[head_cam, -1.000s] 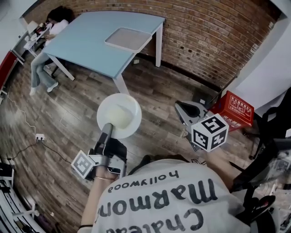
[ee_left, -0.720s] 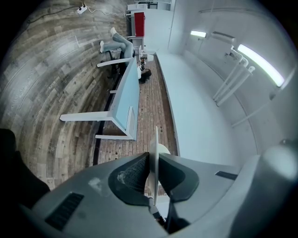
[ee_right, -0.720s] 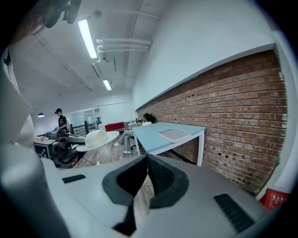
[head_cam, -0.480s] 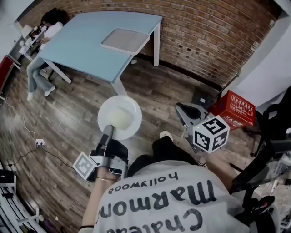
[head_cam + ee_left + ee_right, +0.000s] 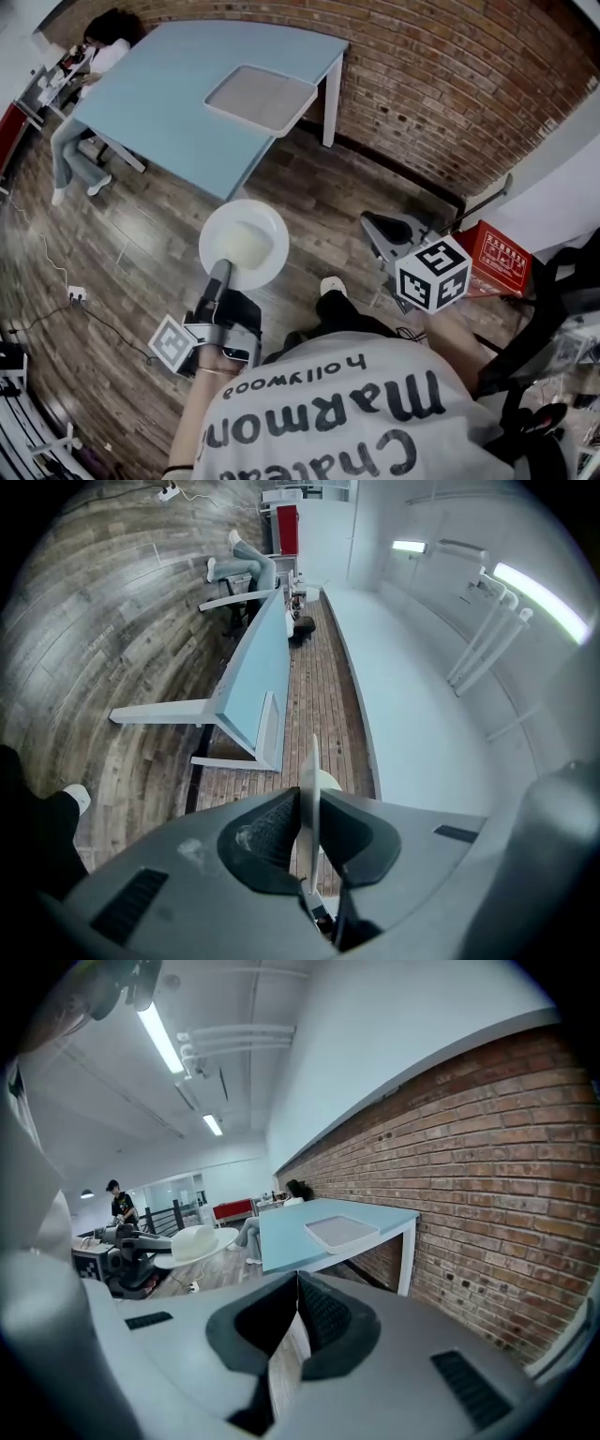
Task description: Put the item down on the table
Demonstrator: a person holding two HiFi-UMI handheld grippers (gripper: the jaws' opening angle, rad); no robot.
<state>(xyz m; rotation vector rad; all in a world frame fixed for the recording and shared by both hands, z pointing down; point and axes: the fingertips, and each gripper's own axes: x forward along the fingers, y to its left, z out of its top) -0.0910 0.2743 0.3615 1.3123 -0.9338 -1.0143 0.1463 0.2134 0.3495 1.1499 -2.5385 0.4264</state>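
Note:
My left gripper (image 5: 222, 270) is shut on the rim of a white round dish (image 5: 246, 239), which hangs level above the wooden floor, short of the light blue table (image 5: 169, 84). In the left gripper view the dish (image 5: 312, 780) shows edge-on, pinched between the two pads, with the table (image 5: 251, 672) ahead. My right gripper (image 5: 378, 228) is off to the right, shut with nothing in it. Its own view shows the closed jaws (image 5: 295, 1312), the table (image 5: 291, 1232) beyond them, and the dish (image 5: 192, 1241) at the left.
A grey tray (image 5: 262, 97) lies on the table near its right corner. A person (image 5: 89, 66) sits at the table's far left side. Behind the table runs a brick wall (image 5: 450, 84). A red box (image 5: 500, 258) stands on the floor at right, a power strip (image 5: 73, 293) at left.
Both grippers have shifted slightly toward the table, the dish still in the left one. A shoe of the person holding the grippers has come into view on the floor below the dish.

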